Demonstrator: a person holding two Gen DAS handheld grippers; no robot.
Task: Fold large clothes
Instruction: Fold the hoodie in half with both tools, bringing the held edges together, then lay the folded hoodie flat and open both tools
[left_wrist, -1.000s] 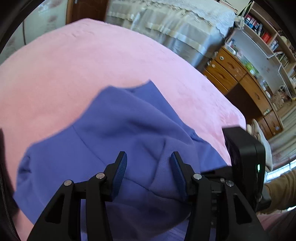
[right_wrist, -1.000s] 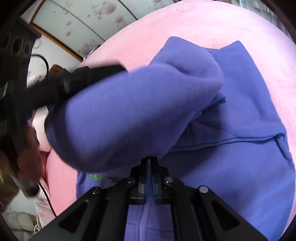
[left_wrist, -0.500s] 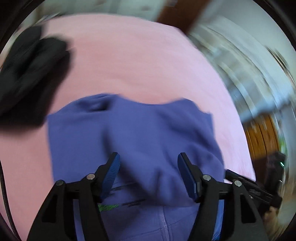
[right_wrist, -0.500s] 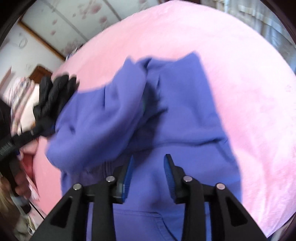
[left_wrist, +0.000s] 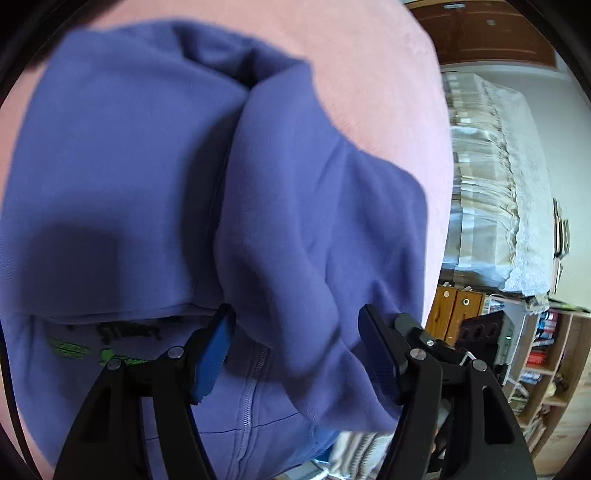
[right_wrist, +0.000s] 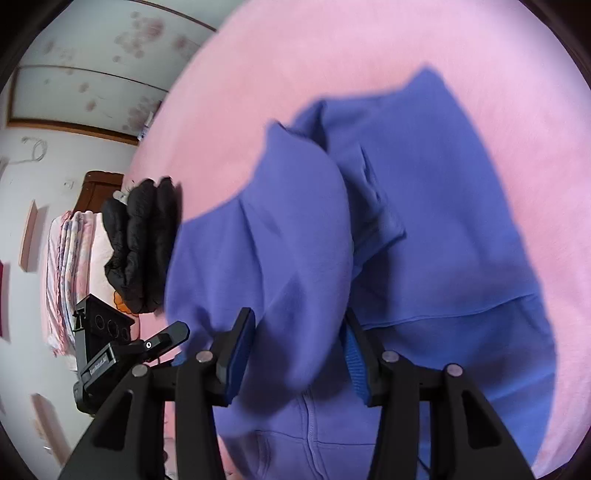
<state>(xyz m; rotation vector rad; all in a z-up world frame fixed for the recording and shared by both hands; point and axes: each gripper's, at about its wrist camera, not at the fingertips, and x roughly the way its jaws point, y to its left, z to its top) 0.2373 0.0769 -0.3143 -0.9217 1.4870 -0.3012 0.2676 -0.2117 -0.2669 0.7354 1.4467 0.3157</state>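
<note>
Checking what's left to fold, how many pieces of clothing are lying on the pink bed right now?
2: a purple hoodie spread on the pink bed in front of both grippers, and a black bundled garment at its far left edge. Others may be out of frame.

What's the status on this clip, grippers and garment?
Left gripper open, right gripper open. Purple zip-up fleece hoodie lies on pink blanket, sleeve folded across the front. Black puffy jacket sits beside it.

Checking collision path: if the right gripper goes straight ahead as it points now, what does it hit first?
Most likely the folded-over sleeve of the purple hoodie, which already lies between the open right gripper. Depth is hard to judge in fisheye.
</note>
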